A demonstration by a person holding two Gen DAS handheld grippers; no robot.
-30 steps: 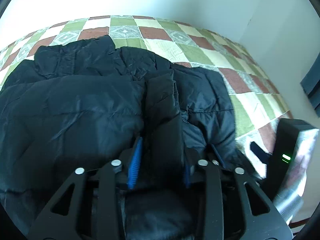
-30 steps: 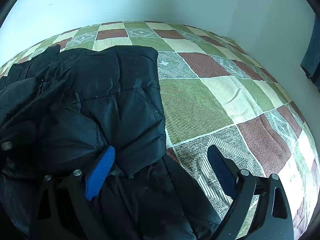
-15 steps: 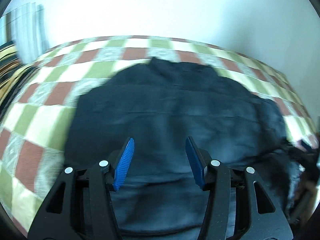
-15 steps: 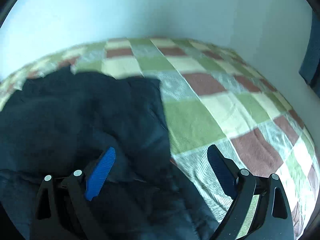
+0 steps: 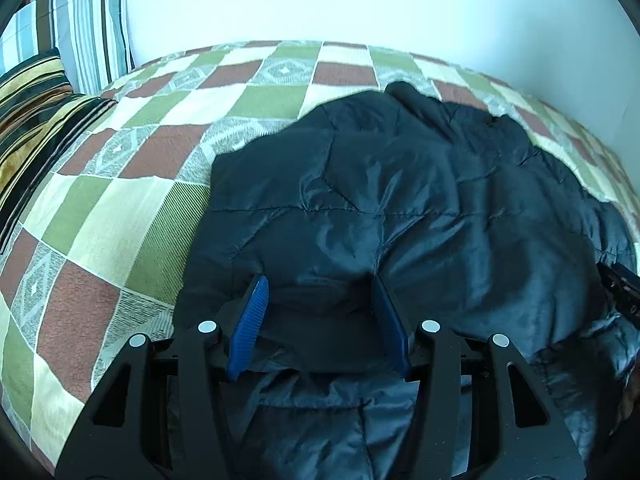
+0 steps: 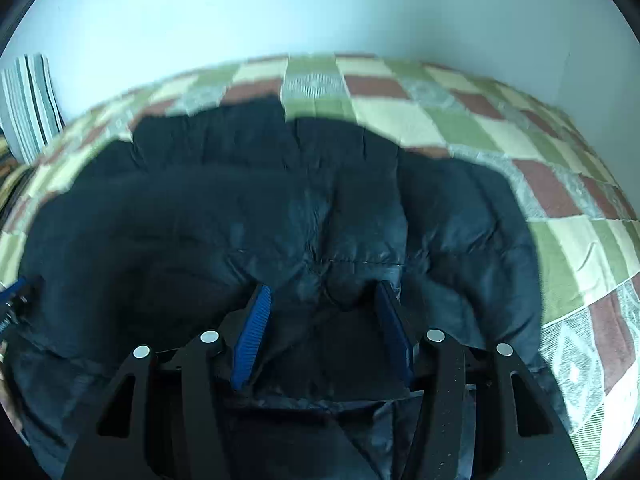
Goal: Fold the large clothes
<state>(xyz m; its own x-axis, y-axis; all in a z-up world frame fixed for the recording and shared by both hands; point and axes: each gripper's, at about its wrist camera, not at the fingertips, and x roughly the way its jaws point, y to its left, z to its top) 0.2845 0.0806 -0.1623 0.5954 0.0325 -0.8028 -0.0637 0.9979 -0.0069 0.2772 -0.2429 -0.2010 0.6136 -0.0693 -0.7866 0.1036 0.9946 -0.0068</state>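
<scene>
Item: dark padded jacket (image 5: 400,200), lying crumpled on a checked bedspread (image 5: 120,208), pillows (image 5: 36,92) at far left.

Left gripper (image 5: 320,316): jaws half apart, near hem bunched between the pads; jaws had just been opening; a firm pinch could not be told.

Right gripper (image 6: 324,320): jaws had just been closing round a fabric ridge; a firm pinch could not be told.

Step, judged: taking hold of the near edge for a fold. Next move called for firm pinches, then lifting both together toward the far side.

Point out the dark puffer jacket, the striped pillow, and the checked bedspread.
dark puffer jacket (image 5: 400,200), left wrist view, on its quilted top panel.
striped pillow (image 5: 80,28), left wrist view, on its upright striped face.
checked bedspread (image 5: 120,208), left wrist view, on bare squares beside the jacket.
</scene>
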